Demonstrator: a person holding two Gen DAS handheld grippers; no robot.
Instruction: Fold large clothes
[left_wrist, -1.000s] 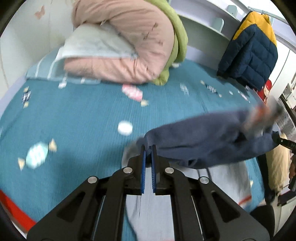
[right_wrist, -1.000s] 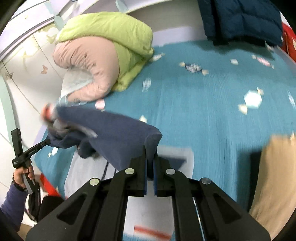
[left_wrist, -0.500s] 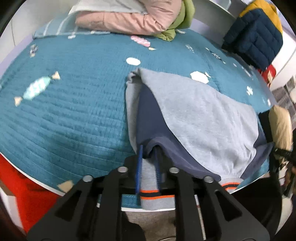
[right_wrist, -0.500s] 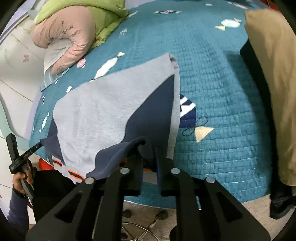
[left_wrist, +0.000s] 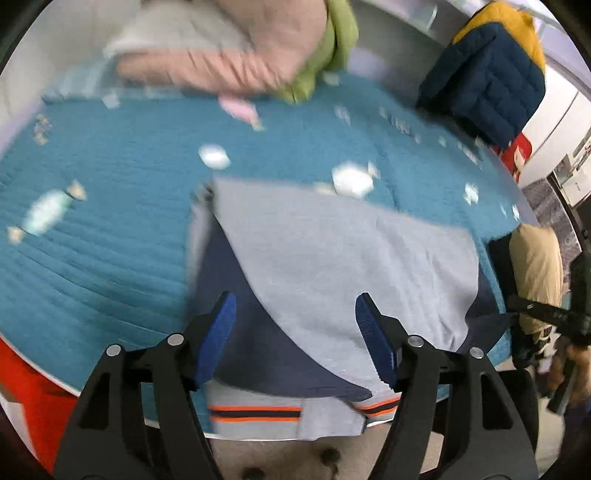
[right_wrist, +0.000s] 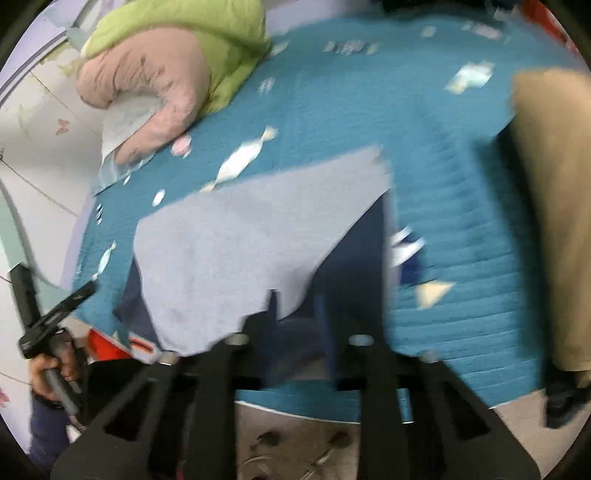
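A grey and navy sweatshirt (left_wrist: 332, 258) lies spread flat on the teal bedspread (left_wrist: 110, 221), folded so that a navy sleeve shows along its side. Its orange-striped hem (left_wrist: 258, 410) hangs over the bed's near edge. My left gripper (left_wrist: 295, 314) hovers just above that lower edge; its jaws are opening wide and hold nothing. In the blurred right wrist view the sweatshirt (right_wrist: 240, 240) fills the middle. My right gripper (right_wrist: 297, 299) is over its navy corner with jaws narrow and closing. Navy cloth shows between them, but the blur hides whether the pads press on it.
A rolled pink and green quilt (left_wrist: 240, 55) lies at the bed's far end. A navy and yellow jacket (left_wrist: 487, 81) hangs at the far right. A tan garment (right_wrist: 546, 203) rests on the bed's right side. A person's hand (right_wrist: 55, 369) holds the other gripper's handle.
The sweatshirt went from hanging between both grippers to lying flat on the bed. My left gripper let go of it and opened wide. Both grippers came down toward the near edge.
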